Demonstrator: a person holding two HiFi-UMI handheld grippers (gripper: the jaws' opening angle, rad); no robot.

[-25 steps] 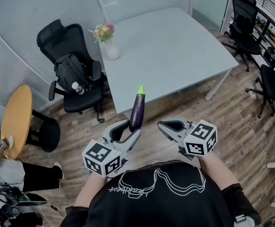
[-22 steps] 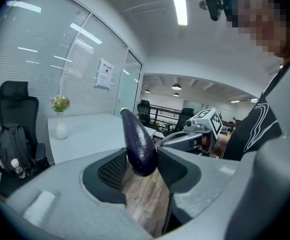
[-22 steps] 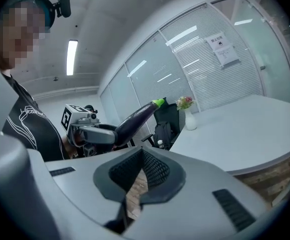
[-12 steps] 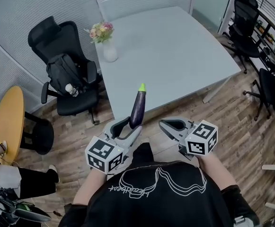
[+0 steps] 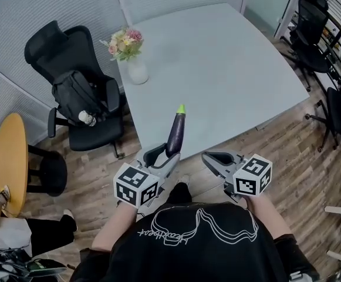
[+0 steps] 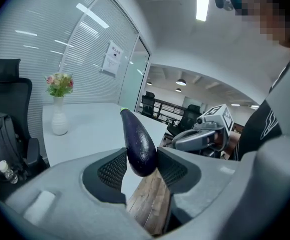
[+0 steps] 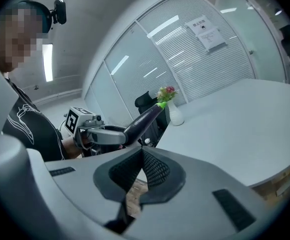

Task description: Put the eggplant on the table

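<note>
From where I drove, the grey table (image 5: 235, 51) filled the head view from twelve to two o'clock. A black office chair (image 5: 64, 57) with a backpack (image 5: 76, 96) on its seat stood at ten o'clock, and a round yellow table (image 5: 9, 151) at nine. The left gripper (image 5: 165, 157) was clamped on the eggplant's blunt end over the wood floor, just short of the table's near edge. The right gripper (image 5: 212, 157), at its three o'clock, had its jaws pressed together on nothing. A white vase of flowers (image 5: 136, 69) sat on the table's eleven o'clock corner. The eggplant (image 5: 176, 133) pointed its green tip toward twelve, seemingly above the edge, clear of the tabletop.
</note>
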